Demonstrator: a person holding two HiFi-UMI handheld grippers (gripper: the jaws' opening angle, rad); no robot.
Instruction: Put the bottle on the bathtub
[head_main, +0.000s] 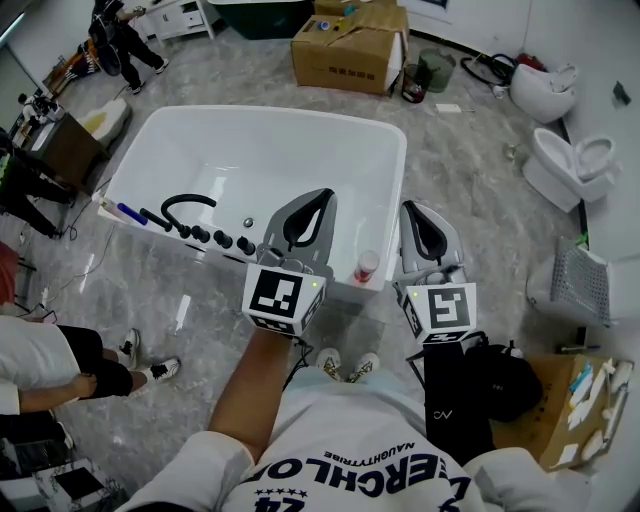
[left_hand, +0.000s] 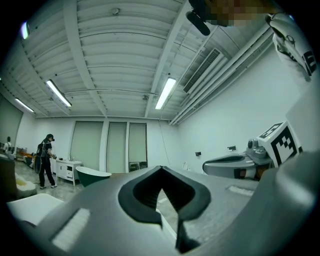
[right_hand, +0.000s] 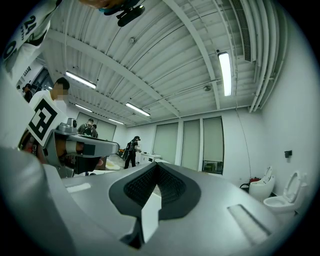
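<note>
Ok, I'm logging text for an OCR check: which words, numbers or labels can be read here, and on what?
"NAUGHTTRIBE": small print on the person's white shirt, upside down in the head view.
"ERCHLO": large shirt letters, partly cut off.
"24": shirt, at the picture's bottom edge.
Cardboard box: side print too small to read.
Bottle: no legible label.
Marker cubes: square patterns only, no words.

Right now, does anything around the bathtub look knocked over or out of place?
Nothing stands out. The bottle stands upright on the near rim of the bathtub, with nothing spilled around it. The left tool and right tool hover above, both shut and empty.
</note>
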